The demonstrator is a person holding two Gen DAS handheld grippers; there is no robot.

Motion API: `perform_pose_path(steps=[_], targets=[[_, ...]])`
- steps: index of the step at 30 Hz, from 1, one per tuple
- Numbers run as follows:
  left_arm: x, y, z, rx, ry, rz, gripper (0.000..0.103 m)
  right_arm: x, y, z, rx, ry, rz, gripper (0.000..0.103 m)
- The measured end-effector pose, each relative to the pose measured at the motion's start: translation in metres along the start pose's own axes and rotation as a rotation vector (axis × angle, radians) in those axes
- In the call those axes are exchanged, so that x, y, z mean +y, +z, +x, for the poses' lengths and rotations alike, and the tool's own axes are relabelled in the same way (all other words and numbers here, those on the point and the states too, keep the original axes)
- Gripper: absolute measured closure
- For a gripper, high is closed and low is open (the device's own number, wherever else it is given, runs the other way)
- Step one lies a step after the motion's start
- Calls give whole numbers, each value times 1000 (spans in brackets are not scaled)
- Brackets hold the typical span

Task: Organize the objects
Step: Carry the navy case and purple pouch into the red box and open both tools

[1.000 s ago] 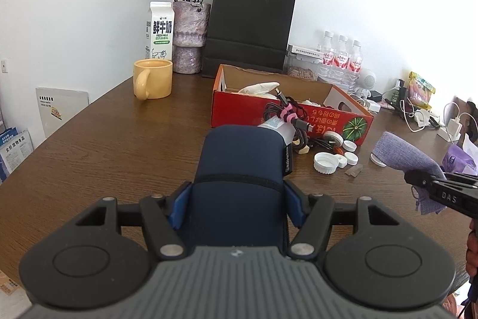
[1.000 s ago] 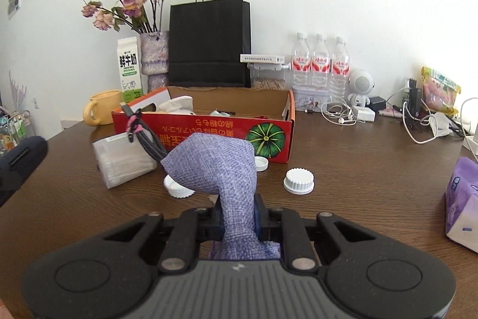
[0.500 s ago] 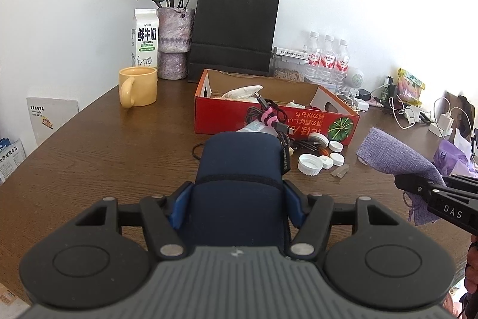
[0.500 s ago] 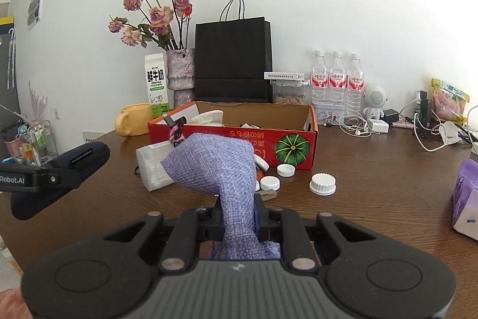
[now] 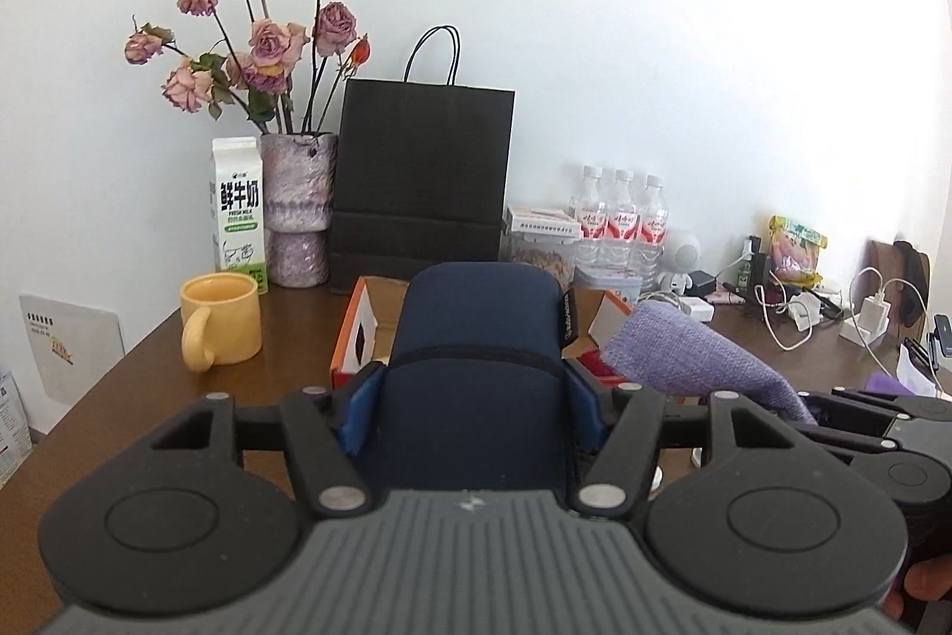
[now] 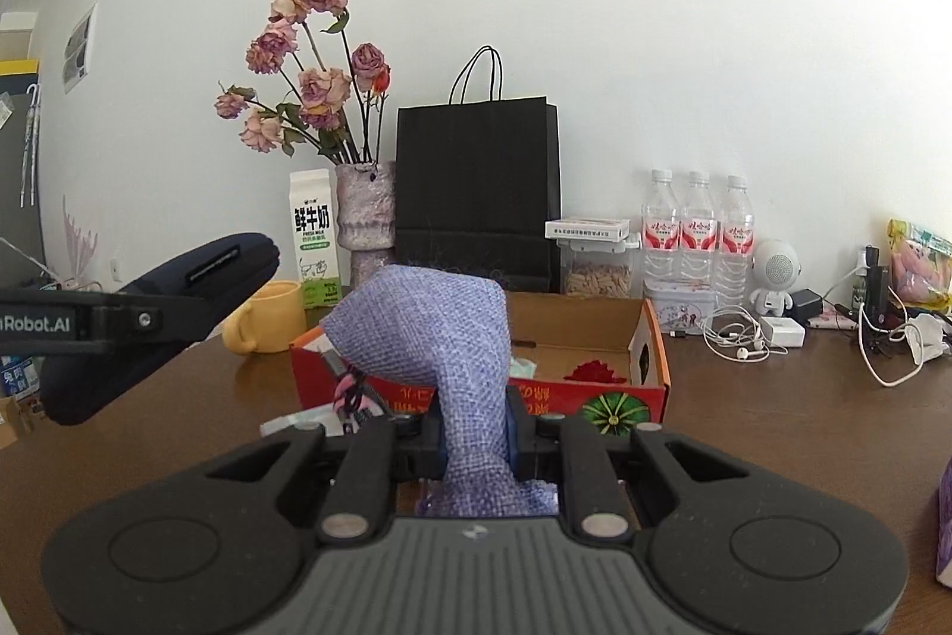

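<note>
My left gripper (image 5: pixel 473 409) is shut on a navy blue soft case (image 5: pixel 476 355), held off the table and pointing at the open red cardboard box (image 5: pixel 357 331). From the right wrist view the same case (image 6: pixel 178 290) and left gripper (image 6: pixel 89 319) hang at the left. My right gripper (image 6: pixel 476 438) is shut on a purple woven pouch (image 6: pixel 428 325), whose free end stands up in front of the red box (image 6: pixel 595 397). In the left wrist view the pouch (image 5: pixel 684 355) and right gripper (image 5: pixel 880 427) are close on the right. Both held things hide much of the box's inside.
Along the back wall stand a yellow mug (image 5: pixel 223 319), a milk carton (image 5: pixel 237 212), a vase of dried roses (image 5: pixel 297 212), a black paper bag (image 5: pixel 422 183) and three water bottles (image 5: pixel 622 218). Chargers and cables (image 5: pixel 803 313) lie at the right. A purple packet (image 6: pixel 943 522) sits near the right edge.
Both grippers have risen and moved toward the box with their loads. The two grippers now sit closer together. The bottle caps on the table have dropped out of view.
</note>
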State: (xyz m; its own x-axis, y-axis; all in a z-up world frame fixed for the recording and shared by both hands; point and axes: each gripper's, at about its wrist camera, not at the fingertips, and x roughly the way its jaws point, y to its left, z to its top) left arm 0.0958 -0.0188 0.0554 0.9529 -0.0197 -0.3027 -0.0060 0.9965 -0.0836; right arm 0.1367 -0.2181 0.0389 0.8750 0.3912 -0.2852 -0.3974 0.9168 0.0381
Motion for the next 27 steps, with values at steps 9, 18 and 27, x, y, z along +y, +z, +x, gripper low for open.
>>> perform_pose_path(steps=[9,18,27], targets=[[-4,40,90,11,-19,-39,40,-5,43,89,-6,-17,-25,88],[2,60,177,58,7,-89,40,-23,68,178,7,-64,19,88],[8,57,240,156,35,-65,12,-38,53,234,146,-146,-6,45]])
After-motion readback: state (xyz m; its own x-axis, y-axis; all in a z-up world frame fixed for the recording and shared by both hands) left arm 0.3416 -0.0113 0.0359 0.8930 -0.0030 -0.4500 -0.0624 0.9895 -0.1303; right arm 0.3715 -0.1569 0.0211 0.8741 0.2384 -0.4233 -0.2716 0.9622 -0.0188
